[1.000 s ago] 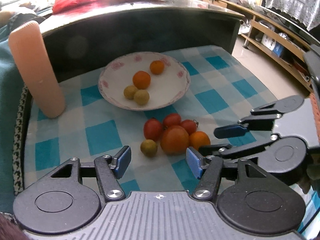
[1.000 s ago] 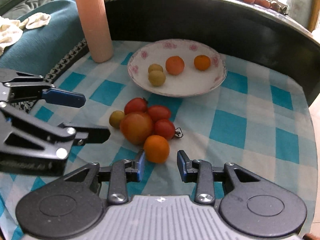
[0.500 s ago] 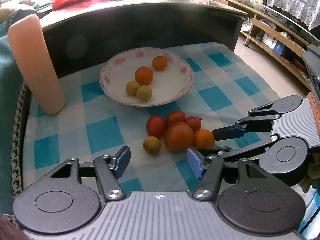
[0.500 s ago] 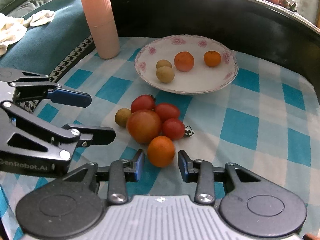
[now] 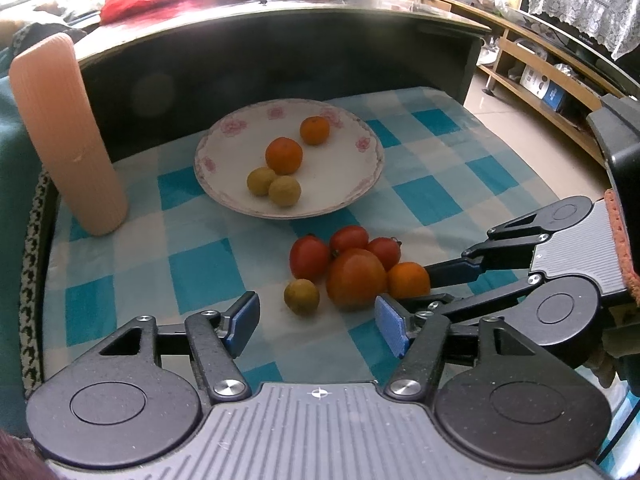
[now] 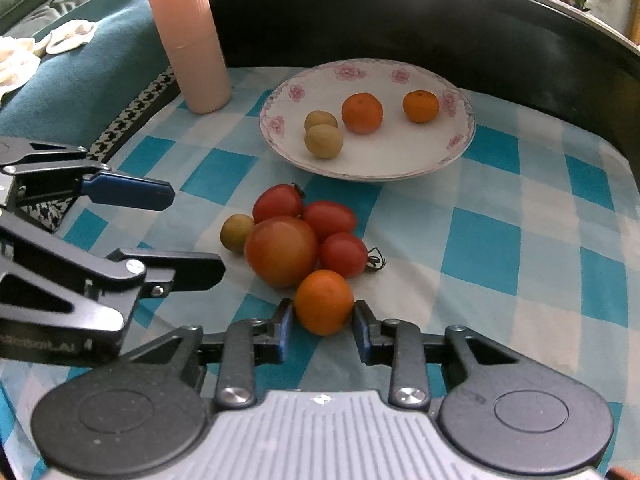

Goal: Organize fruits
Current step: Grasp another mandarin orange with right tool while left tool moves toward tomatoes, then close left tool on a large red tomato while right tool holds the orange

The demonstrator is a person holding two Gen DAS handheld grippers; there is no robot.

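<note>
Straddling the loose mandarin [image 6: 324, 302], our right gripper [image 6: 322, 326] stood spread, pads just beside its sides, ready, we judged, to pinch. Round, it showed no long axis. It lay at six o'clock of the tomato cluster [image 6: 281, 250]; the plate [image 6: 460, 148] waited at twelve. Our left gripper [image 5: 316, 322] hung spread, empty, near the small yellow-green fruit [image 5: 301, 297].

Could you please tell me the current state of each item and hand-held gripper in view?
Right hand-held gripper: open, fingers flanking the mandarin on the cloth.
Left hand-held gripper: open, holding nothing.
Mandarin on the cloth: resting, between the right fingers.
Plate: holds two mandarins and two greenish fruits.
Large tomato: on the cloth, in the cluster.
Pink cylinder: upright.
</note>
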